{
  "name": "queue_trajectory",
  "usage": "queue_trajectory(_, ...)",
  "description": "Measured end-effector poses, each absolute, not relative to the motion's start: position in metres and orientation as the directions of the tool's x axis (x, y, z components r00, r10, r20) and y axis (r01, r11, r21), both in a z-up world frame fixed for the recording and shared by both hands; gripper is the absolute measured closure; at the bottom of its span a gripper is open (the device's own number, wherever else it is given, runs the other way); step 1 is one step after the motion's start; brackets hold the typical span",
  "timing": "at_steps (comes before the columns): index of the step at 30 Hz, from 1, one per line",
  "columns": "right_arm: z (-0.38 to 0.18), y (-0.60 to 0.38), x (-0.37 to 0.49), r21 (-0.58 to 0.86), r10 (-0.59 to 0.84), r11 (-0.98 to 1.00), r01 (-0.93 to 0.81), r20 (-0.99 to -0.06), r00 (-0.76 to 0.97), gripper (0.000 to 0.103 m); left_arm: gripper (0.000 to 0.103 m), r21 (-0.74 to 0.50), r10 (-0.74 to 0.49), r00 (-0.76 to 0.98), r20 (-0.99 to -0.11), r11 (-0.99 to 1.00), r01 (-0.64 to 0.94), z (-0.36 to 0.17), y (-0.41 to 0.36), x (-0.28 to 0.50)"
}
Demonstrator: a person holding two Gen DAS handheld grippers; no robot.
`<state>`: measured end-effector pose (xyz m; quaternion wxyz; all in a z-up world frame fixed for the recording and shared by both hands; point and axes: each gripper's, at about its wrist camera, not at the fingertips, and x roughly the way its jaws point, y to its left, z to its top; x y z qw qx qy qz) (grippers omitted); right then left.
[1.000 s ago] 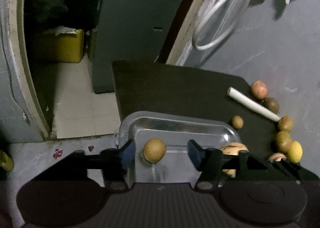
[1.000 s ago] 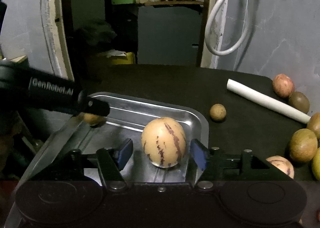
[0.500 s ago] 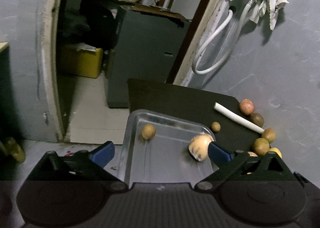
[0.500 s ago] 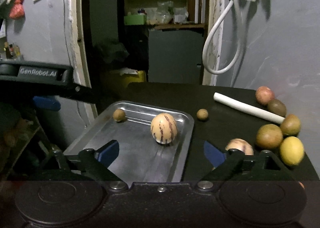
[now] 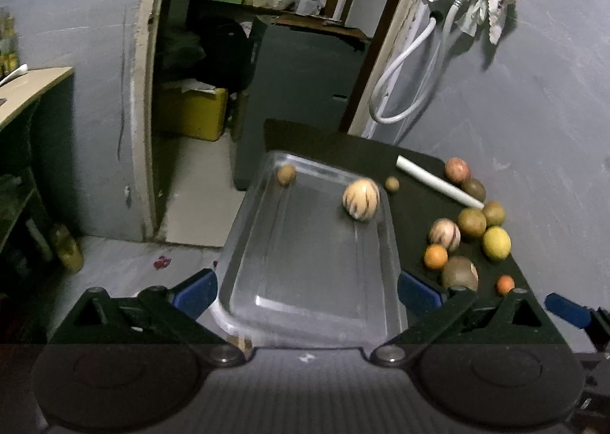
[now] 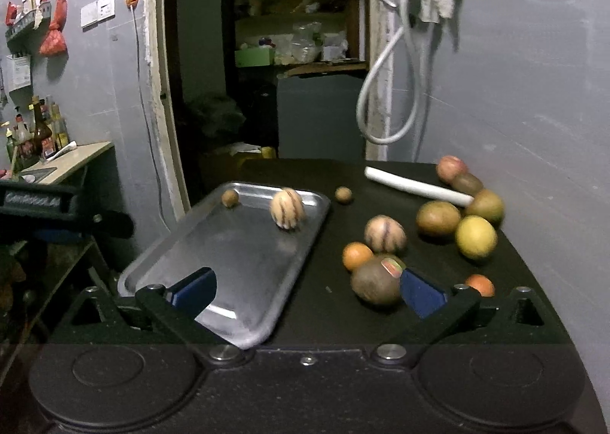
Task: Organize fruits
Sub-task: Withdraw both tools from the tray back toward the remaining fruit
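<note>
One sticker on brown fruit (image 6: 375, 281) | text perhaps illegible

Silver tray (image 6: 228, 262) holds a cream, brown-striped fruit (image 6: 287, 208); black table (image 6: 324, 304) bears a yellow one (image 6: 475, 236).

A dark table (image 6: 312, 304) stands against a grey wall. On its left part lies a metal tray (image 6: 236, 262), one near corner projecting past the table edge. Directly on the table surface, right of the tray: a small brown round fruit (image 6: 343, 194) just beside the tray's far corner; a white tube (image 6: 417, 186) lying aslant; a reddish fruit (image 6: 450, 167) by the wall; a striped pale fruit (image 6: 384, 233); a yellow lemon-like fruit (image 6: 475, 236); an orange fruit (image 6: 356, 255); and a brown stickered fruit (image 6: 375, 281).
</note>
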<state>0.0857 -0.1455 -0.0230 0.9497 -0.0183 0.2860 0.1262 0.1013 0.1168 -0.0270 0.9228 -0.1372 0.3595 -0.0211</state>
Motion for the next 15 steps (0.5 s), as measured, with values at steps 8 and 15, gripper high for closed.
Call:
queue_trajectory(8, -0.032, -0.190, 0.032, 0.054, 0.162, 0.986, -0.161, -0.572, 0.804, 0.001, 0.001, -0.186, -0.106, 0.692, -0.714, 0.982, -0.041, -0.040, 0.091, 0.049)
queue_trajectory(15, -0.043, -0.225, 0.000, 0.066, 0.082, 0.996, -0.053, -0.607, 0.791, 0.001, 0.001, -0.189, -0.161, 0.617, -0.770, 0.982, 0.019, -0.053, 0.070, 0.036)
